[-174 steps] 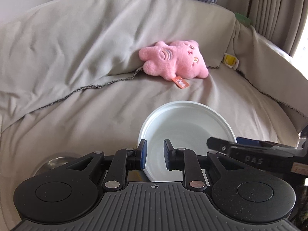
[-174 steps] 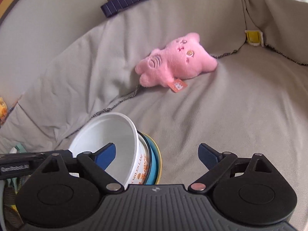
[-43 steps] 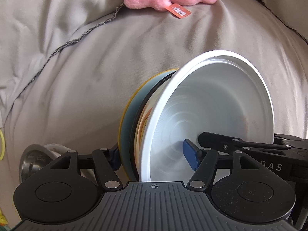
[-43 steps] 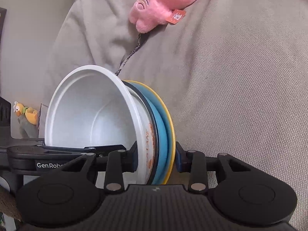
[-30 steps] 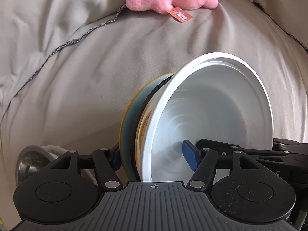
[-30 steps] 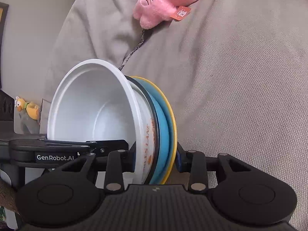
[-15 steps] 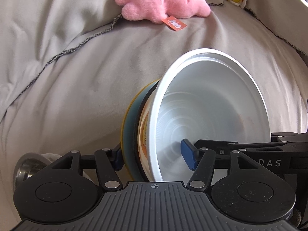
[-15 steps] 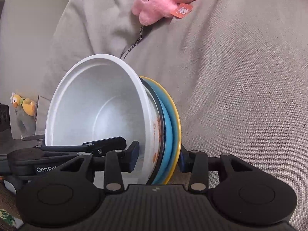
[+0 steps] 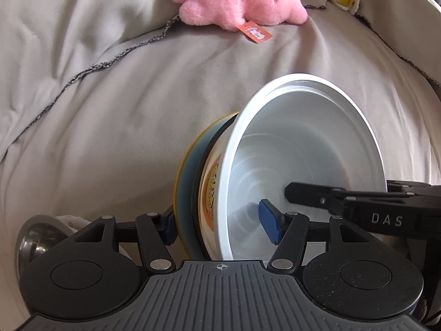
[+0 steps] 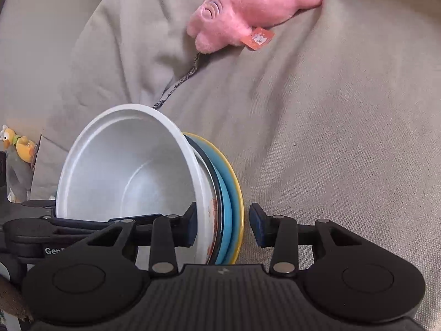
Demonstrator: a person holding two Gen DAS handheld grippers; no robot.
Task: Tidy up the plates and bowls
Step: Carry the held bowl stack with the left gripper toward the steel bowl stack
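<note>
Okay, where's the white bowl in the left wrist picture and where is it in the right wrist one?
Left wrist: the white bowl sits right of centre, tipped on edge, its mouth facing right.
Right wrist: the white bowl sits left of centre, its mouth facing left, with the blue and yellow plates behind it.
Shared landmark: the pink plush toy on the grey cover, at the top of both views.

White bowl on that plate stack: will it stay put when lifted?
Likely to slip: the white bowl looks smooth, light and thin-walled. It rests tilted on the plates. The right gripper looks loose around them.
</note>
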